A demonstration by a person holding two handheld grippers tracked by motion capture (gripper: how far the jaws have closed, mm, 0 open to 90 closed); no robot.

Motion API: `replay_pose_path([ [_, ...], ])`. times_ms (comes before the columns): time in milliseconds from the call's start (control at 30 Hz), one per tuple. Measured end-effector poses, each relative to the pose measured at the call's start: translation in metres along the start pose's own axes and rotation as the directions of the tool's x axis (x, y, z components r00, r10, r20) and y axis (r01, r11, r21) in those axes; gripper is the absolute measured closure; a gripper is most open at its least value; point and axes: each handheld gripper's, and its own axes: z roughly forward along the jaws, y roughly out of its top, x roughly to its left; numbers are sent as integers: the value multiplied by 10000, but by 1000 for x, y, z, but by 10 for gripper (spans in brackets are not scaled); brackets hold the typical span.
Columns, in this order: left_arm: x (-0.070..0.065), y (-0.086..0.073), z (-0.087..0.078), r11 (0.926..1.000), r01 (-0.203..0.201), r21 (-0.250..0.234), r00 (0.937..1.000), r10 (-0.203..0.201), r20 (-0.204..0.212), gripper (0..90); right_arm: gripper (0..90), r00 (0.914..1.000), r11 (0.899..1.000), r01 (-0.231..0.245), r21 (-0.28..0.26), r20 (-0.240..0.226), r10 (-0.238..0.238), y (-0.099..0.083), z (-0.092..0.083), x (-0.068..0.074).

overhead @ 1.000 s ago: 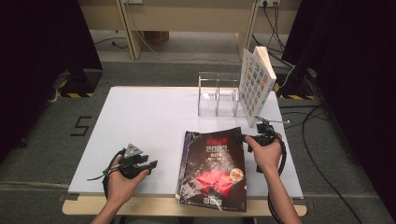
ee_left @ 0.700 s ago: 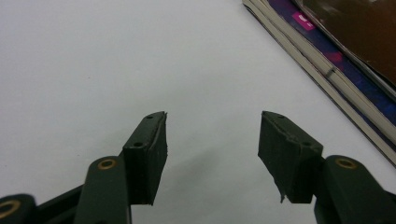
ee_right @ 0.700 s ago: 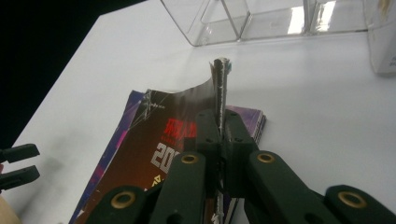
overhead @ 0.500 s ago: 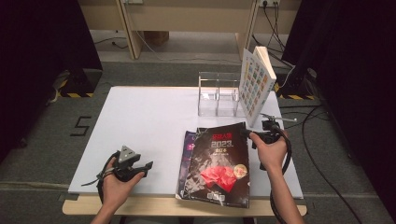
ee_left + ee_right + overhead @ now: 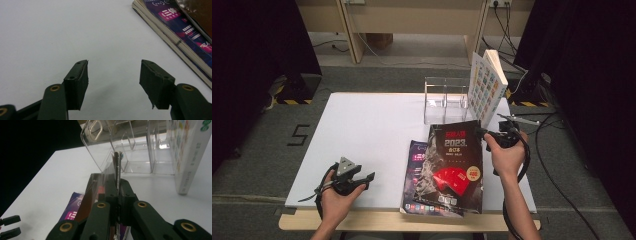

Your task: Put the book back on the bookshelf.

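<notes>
The white counter (image 5: 362,130) carries a clear acrylic organizer (image 5: 444,100) at its far edge. The black magazine (image 5: 454,167) is raised at a tilt over the purple magazine (image 5: 416,157). The right gripper (image 5: 492,136) pinches its upper right edge. The left gripper (image 5: 113,75), jaws just opened and spread on nothing, rests near the counter's front left.

Black fingers (image 5: 77,83) with brass-ringed screw holes, grey three-cornered plate (image 5: 345,164), trailing black cable (image 5: 523,167)
</notes>
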Motion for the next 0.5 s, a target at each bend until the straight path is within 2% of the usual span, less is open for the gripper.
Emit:
replay_pose_path([
  [500, 1, -3, -1, 9997, 191, -140, 9998, -191, -7, 393, 875, 9985, 9945, 527, -901, 212, -510, 20, -10, 13],
])
